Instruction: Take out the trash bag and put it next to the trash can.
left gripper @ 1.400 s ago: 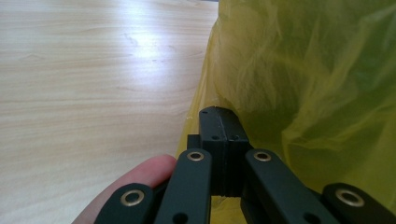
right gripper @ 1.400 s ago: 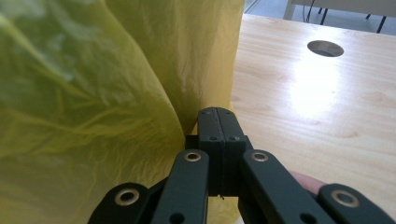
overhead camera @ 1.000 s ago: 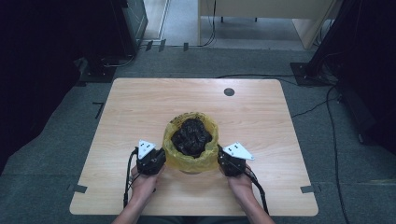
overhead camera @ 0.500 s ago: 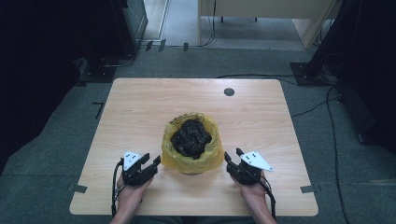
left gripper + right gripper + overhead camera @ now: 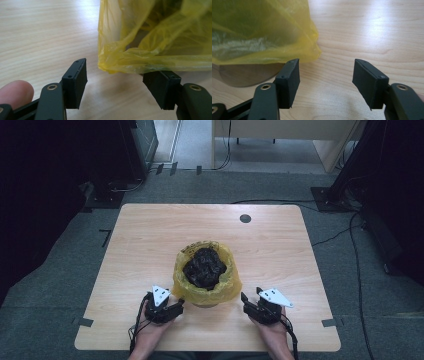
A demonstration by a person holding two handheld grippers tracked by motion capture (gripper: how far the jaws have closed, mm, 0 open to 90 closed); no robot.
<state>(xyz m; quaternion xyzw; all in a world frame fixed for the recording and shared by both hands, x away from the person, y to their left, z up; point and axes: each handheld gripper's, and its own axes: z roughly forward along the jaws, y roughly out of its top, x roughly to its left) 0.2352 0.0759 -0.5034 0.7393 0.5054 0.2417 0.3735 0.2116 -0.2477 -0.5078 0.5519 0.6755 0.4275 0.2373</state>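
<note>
Near the front edge of the wooden table (image 5: 150, 235), about midway btw. the left & right edges, stands a container lined w/ a yellow plastic bag (image 5: 206, 287); the bag is folded over the rim and holds a dark crumpled mass (image 5: 204, 267). In the right gripper view a bit of the container's grey base (image 5: 244, 73) shows under the bag's hem.

Left gripper (image 5: 174, 306) sits just beside the bag on its left, close to the front edge. Its jaws have just been opening and stand apart, nothing pinched; in the left gripper view the bag's lower fold (image 5: 130, 62) hangs just beyond the tips, btw. the two pads but not pressed.

Right gripper (image 5: 248, 303) mirrors it on the bag's right side. Jaws likewise have just been opening, released, gap empty; the bag's edge (image 5: 309, 47) lies just past the left pad.

Small dark round hole (image 5: 245, 218) near the table's far edge, well apart from the bag.
</note>
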